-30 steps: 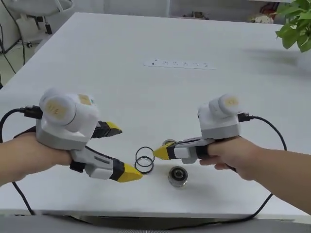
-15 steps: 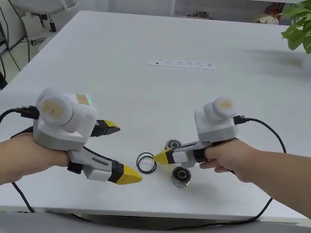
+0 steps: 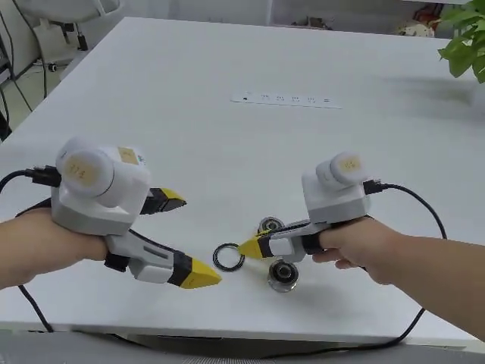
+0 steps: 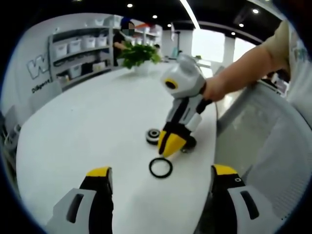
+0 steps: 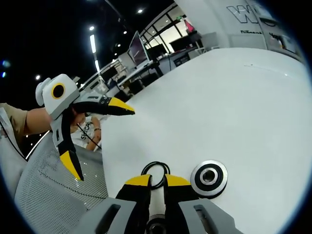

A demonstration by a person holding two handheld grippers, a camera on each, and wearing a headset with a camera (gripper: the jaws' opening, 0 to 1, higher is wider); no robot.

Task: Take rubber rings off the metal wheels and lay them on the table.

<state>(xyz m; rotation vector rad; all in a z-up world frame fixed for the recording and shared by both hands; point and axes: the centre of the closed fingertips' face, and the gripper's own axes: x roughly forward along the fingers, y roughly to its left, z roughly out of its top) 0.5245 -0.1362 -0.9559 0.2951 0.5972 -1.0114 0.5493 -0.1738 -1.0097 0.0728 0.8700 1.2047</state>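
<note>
1. Two overlapping rubber rings point(image 3: 228, 257) lie flat on the table point(image 3: 227, 114), just ahead of my right gripper point(image 3: 246, 247), its jaws closed and empty.
2. My left gripper point(image 3: 188, 236) is spread wide, near the rings but clear of them.

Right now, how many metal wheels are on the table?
2: far wheel just beyond the right gripper, near wheel just this side of it.

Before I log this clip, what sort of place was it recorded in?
Probably an open office or lab workspace: a large white table carrying a power strip, shelves holding storage bins, and a potted plant.
</note>
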